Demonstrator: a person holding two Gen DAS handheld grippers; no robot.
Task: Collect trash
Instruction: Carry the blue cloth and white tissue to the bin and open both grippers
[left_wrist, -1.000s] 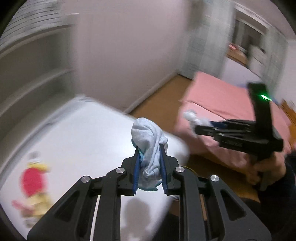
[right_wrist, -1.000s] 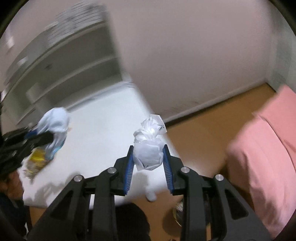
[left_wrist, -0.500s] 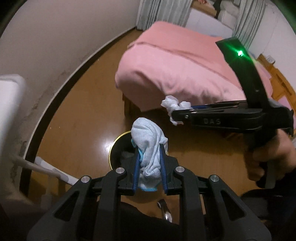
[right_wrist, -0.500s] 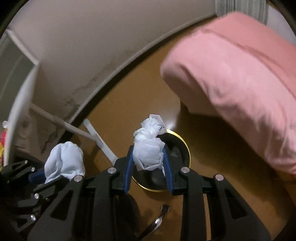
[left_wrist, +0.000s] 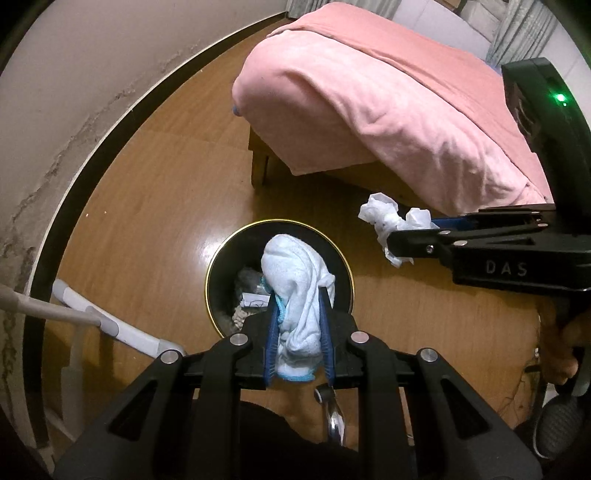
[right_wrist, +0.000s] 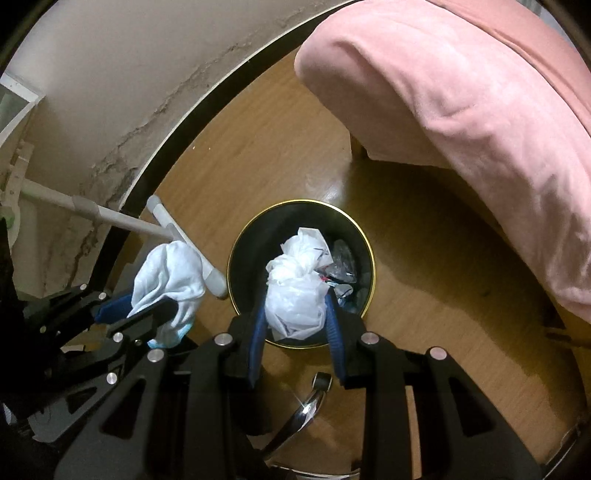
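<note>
Trash is now hanging right above the bin (left_wrist: 221, 254), where a second ago both hands were up over the white table with the same two wads. The left gripper (left_wrist: 298, 345) is closed tight on a pale blue-edged cloth (left_wrist: 295, 291), its blue pads pressing the cloth from both sides, and from its own camera that cloth sits directly over the black, gold-rimmed opening. The right gripper (right_wrist: 295, 325) is squeezed round a crumpled white plastic bag (right_wrist: 295, 291), and from that side the bag also lines up with the bin's mouth. Each tool shows in the other's view, off to the side of the bin and close by. The table has gone from sight; wood floor (left_wrist: 155, 177), the pink bed (left_wrist: 388, 96) and a white pole (right_wrist: 110, 218) leaning near the wall have come in instead. Bits of rubbish (right_wrist: 341, 266) already lie at the bottom. To my eye the carry is finished and only the letting go remains; the left wad looks better centred, so the right may want a small shift first.
</note>
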